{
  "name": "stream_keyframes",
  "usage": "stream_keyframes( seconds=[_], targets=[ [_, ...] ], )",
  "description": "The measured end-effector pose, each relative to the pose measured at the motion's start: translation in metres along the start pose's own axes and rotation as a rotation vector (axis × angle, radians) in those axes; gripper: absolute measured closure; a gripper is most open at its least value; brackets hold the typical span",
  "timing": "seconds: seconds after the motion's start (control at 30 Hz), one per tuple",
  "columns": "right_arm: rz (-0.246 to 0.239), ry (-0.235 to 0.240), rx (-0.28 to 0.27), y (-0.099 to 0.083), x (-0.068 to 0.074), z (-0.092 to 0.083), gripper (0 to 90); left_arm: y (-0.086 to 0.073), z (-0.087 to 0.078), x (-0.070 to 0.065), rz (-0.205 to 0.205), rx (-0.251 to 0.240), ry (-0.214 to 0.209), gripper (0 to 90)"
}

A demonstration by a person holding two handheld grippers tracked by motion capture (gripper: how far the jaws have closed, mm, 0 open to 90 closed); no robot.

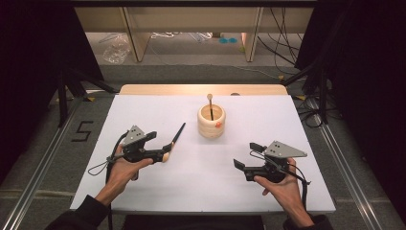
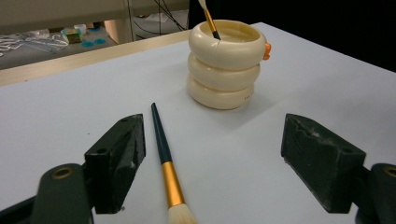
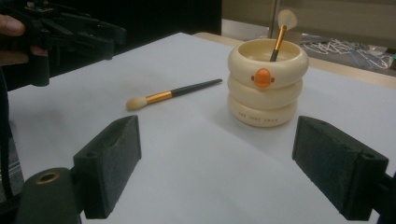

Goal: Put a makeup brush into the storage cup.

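A cream ringed cup [image 1: 211, 122] with an orange duck face stands mid-table, and one makeup brush [image 1: 209, 103] stands upright in it. A second brush [image 1: 176, 137], dark handle, gold ferrule, pale bristles, lies flat on the white table. My left gripper [image 1: 160, 146] hovers open over its bristle end. In the left gripper view the lying brush [image 2: 163, 154] sits between the jaws, close to the left one, with the cup [image 2: 224, 65] beyond. My right gripper [image 1: 246, 155] is open and holds nothing. The right gripper view faces the cup [image 3: 264, 84] and the lying brush [image 3: 173, 93].
The white table top [image 1: 206, 187] has a wooden strip along its far edge. Black stands and cables flank both sides of the table. In the right gripper view, the left gripper [image 3: 70, 32] and the hand that holds it show at the upper left.
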State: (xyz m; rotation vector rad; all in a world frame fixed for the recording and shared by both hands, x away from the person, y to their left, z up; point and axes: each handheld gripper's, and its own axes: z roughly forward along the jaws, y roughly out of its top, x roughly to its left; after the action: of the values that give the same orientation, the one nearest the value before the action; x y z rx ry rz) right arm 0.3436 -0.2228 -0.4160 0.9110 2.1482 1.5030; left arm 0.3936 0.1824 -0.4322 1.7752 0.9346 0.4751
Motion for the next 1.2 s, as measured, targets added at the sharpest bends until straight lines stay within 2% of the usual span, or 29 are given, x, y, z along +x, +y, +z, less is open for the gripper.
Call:
stream_keyframes(
  seconds=[0.1, 0.13, 0.17, 0.3, 0.4, 0.43, 0.6, 0.7, 0.73, 0.83, 0.87, 0.93, 0.97, 1.0, 1.07, 1.2],
  targets=[
    [-0.002, -0.009, 0.000, 0.000, 0.000, 0.000, 16.6, 0.001, 0.003, 0.003, 0.001, 0.007, 0.004, 22.2],
    [-0.002, -0.010, 0.015, 0.001, 0.001, -0.001, 16.6, 0.002, 0.004, 0.004, 0.000, 0.016, 0.009, 22.2],
    [0.005, 0.006, -0.015, 0.000, 0.001, 0.002, 16.7, 0.002, 0.006, 0.006, 0.002, 0.021, 0.015, 22.2],
    [0.007, 0.014, -0.009, 0.000, 0.002, 0.003, 16.7, 0.003, 0.012, 0.009, -0.016, 0.043, 0.019, 22.6],
    [0.000, 0.003, -0.003, 0.001, 0.002, 0.002, 16.7, 0.003, 0.016, 0.011, -0.007, 0.062, 0.020, 22.6],
    [0.005, 0.023, -0.011, 0.001, 0.002, 0.004, 16.8, 0.003, 0.017, 0.012, -0.001, 0.074, 0.017, 22.8],
    [-0.005, 0.010, 0.008, 0.001, 0.002, 0.004, 17.0, 0.004, 0.023, 0.014, 0.023, 0.104, 0.035, 22.7],
    [0.001, 0.016, 0.008, 0.001, 0.001, 0.004, 17.0, 0.004, 0.025, 0.014, 0.023, 0.114, 0.040, 23.1],
    [0.006, 0.028, -0.003, 0.000, 0.002, 0.006, 17.1, 0.004, 0.027, 0.016, 0.030, 0.141, 0.041, 24.0],
    [0.002, 0.030, 0.001, 0.000, 0.002, 0.006, 17.2, 0.003, 0.031, 0.017, 0.023, 0.150, 0.040, 24.0],
    [-0.007, 0.011, 0.032, 0.001, 0.002, 0.003, 17.3, 0.004, 0.033, 0.019, 0.049, 0.189, 0.044, 24.3],
    [-0.014, 0.010, 0.028, 0.001, 0.001, 0.004, 17.2, 0.004, 0.035, 0.019, 0.046, 0.188, 0.044, 24.8],
    [-0.006, 0.028, -0.003, 0.000, 0.002, 0.007, 17.4, 0.004, 0.036, 0.018, 0.038, 0.187, 0.048, 25.4],
    [0.003, 0.036, 0.000, 0.000, 0.002, 0.007, 17.4, 0.005, 0.038, 0.020, 0.053, 0.208, 0.049, 25.8],
    [-0.005, 0.022, 0.014, 0.001, 0.002, 0.005, 17.4, 0.005, 0.040, 0.020, 0.044, 0.209, 0.049, 26.5],
    [-0.007, 0.020, 0.026, 0.001, 0.002, 0.004, 17.5, 0.003, 0.045, 0.023, 0.047, 0.242, 0.054, 27.5]
  ],
)
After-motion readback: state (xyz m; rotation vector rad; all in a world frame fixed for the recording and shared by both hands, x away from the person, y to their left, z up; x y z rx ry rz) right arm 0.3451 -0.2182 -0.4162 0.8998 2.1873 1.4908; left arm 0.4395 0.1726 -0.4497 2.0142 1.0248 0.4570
